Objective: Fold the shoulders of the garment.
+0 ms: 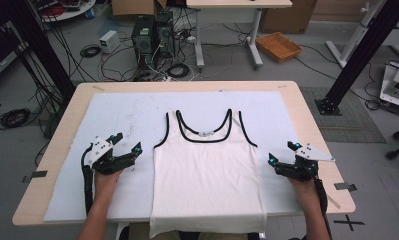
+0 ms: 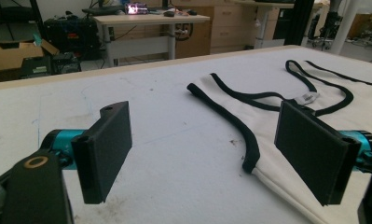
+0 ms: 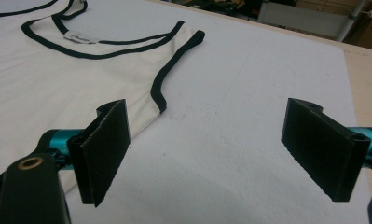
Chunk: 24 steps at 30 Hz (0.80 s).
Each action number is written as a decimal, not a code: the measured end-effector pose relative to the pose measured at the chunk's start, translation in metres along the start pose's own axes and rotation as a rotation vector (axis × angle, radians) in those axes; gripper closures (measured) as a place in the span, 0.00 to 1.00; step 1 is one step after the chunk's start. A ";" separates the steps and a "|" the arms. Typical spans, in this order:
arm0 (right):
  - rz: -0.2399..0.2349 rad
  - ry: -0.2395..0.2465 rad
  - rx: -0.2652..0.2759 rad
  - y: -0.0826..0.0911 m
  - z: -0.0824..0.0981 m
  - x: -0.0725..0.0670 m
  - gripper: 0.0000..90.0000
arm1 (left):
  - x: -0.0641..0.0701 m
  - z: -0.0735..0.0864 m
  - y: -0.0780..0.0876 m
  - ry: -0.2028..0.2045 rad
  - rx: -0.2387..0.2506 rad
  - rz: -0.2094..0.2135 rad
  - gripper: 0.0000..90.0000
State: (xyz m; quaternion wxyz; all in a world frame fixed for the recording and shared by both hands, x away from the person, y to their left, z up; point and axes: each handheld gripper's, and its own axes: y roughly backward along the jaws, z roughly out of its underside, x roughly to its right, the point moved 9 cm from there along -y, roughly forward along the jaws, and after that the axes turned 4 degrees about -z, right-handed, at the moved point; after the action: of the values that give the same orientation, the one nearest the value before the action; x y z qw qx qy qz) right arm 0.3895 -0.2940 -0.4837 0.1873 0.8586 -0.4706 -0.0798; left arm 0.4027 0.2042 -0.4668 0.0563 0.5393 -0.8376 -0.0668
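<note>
High view, garment: I see a white tank top (image 1: 207, 170) with black trim lying flat on the white mat (image 1: 117, 110), straps away from me, hem over the near table edge.
High view, left gripper (image 1: 127, 142): mine, on the mat just left of the top, jaws apart, holding nothing.
High view, right gripper (image 1: 282, 152): mine, just right of the top, jaws apart, holding nothing.
Left gripper view: pads (image 2: 106, 149) wide; the armhole trim (image 2: 242, 135) lies between them on the mat, untouched.
Right gripper view: pads (image 3: 102, 149) wide over bare mat; the top's side edge (image 3: 158, 93) sits beside the left pad.
</note>
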 end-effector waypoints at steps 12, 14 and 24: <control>-0.050 -0.071 -0.111 -0.008 -0.001 -0.006 0.17 | 0.000 0.000 0.000 -0.002 -0.003 -0.002 0.21; -0.080 -0.051 -0.115 -0.010 -0.015 -0.016 0.17 | 0.000 0.000 0.000 -0.003 -0.006 -0.004 0.21; -0.159 0.009 -0.179 -0.044 -0.076 -0.030 0.17 | -0.001 0.000 0.000 0.004 -0.004 -0.001 0.21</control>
State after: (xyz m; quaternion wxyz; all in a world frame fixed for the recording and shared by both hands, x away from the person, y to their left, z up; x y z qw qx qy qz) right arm 0.4316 -0.2282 -0.4325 0.2587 0.8732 -0.3912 -0.1322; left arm 0.4034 0.2048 -0.4669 0.0591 0.5398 -0.8370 -0.0674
